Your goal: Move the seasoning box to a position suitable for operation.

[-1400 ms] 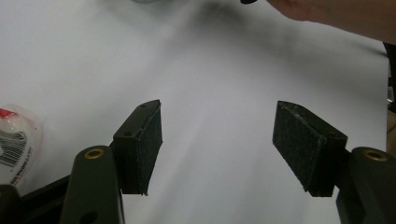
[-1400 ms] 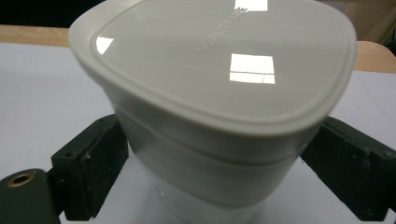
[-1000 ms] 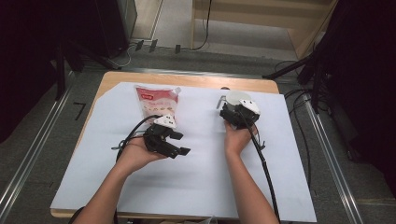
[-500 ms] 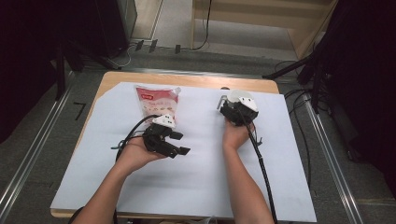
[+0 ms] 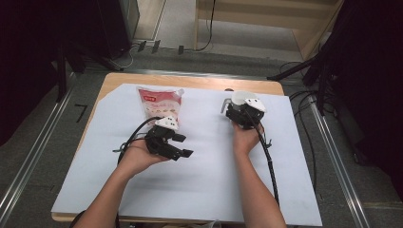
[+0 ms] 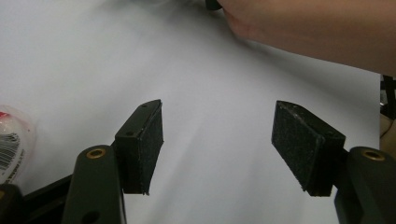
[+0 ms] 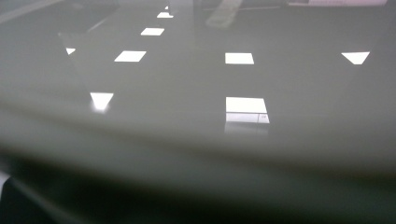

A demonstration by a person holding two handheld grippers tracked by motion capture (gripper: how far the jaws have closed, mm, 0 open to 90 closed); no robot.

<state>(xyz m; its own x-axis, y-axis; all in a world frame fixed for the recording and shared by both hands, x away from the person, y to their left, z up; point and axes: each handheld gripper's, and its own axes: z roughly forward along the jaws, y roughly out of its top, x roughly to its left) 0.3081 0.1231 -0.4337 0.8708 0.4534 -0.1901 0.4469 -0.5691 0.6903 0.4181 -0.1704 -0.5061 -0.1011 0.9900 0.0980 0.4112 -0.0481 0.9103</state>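
Note:
A red and white spouted pouch (image 5: 159,104) lies flat on the white sheet (image 5: 199,185) at the back left; its barcoded edge (image 6: 11,144) shows in the left gripper view. My left gripper (image 5: 184,146) hovers just in front of the pouch and points right, open, with bare sheet between its pads (image 6: 140,144). At the back right my right gripper (image 5: 240,108) sits against a white cup-like vessel (image 5: 242,97) with a grey handle (image 5: 224,105). The right gripper view has a blurred glossy grey surface (image 7: 196,116) with light reflections very close up, and its jaws are hidden.
The wooden table (image 5: 114,78) carries the sheet and ends short of metal floor rails (image 5: 28,156) on both sides. The person's right forearm (image 6: 317,32) crosses the top of the left gripper view. Cables trail from both grippers over the sheet.

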